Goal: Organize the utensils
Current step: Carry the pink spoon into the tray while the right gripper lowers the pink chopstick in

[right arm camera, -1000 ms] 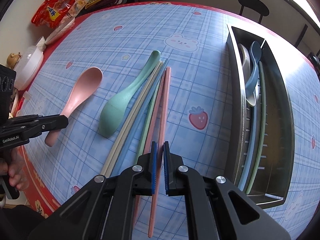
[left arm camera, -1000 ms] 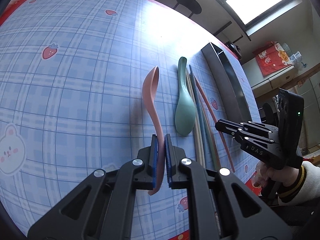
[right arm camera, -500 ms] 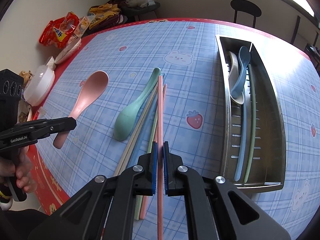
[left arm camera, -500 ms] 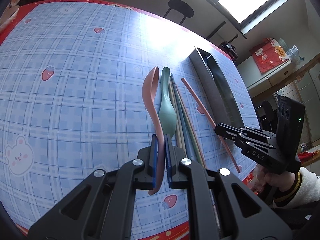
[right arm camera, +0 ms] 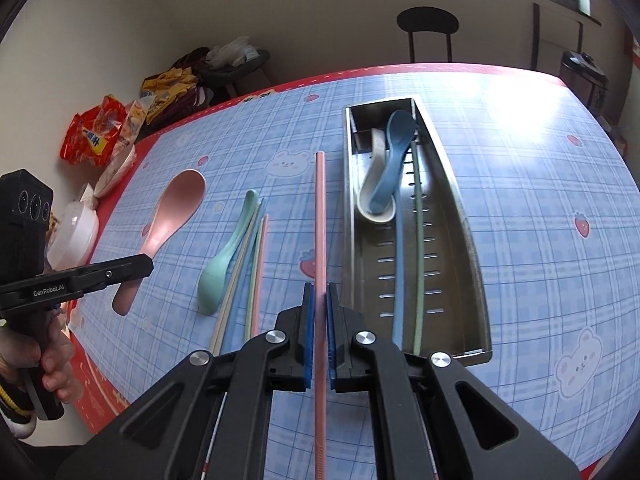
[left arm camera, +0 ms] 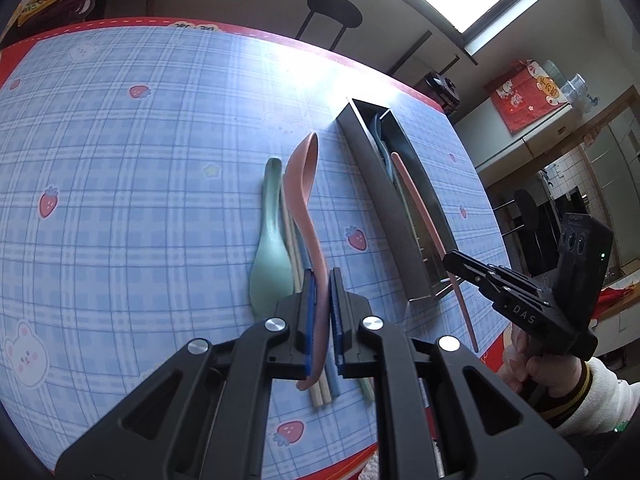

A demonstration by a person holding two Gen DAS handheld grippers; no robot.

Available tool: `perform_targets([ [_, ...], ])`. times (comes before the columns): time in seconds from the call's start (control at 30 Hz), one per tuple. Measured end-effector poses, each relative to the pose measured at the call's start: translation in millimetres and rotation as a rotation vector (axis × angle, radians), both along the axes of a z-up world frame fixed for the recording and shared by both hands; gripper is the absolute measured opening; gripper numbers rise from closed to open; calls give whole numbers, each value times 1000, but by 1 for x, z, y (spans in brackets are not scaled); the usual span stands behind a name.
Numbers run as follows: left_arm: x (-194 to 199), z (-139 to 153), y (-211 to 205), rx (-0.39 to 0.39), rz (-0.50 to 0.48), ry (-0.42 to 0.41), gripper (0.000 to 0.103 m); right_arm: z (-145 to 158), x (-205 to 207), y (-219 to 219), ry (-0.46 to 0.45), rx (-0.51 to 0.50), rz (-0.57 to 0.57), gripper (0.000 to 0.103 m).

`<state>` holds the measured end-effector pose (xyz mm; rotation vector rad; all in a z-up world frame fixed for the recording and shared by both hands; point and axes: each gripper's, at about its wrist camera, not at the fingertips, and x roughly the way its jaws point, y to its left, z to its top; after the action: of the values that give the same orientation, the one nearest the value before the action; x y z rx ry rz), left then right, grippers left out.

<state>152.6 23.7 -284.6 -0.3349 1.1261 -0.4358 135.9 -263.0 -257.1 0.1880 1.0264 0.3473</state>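
Claws clamped: left claw (left arm camera: 319, 280) on curved pink spoon (left arm camera: 305, 184), right claw (right arm camera: 317, 294) on slim pink chopstick (right arm camera: 320, 216)

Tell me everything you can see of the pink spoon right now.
The pink spoon looks like matte plastic, with an oval bowl and a curved, tapering handle. The left hand-held gripper is shut on its handle near the end, holding it clear of the table, bowl pointing away. Nothing else touches it; the green spoon lies below.
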Motion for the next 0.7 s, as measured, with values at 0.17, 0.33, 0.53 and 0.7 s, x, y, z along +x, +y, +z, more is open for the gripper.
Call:
perform_targets([
  [0.17, 33, 6, -37, -16, -69, -7, 11, -3, 11, -23, 8, 2, -89, 6],
  [0.33, 77, 3, -78, -41, -113, 20, 11, -8, 31, -40, 37, -2, -156, 6],
  [0.53, 126, -8, -127, -70, -130, 73, 11, -15, 49, -45, 78, -27, -205, 6],
  [0.7, 153, -20, -154, -70, -113, 107, 11, -22, 63, -40, 102, -50, -207, 6],
])
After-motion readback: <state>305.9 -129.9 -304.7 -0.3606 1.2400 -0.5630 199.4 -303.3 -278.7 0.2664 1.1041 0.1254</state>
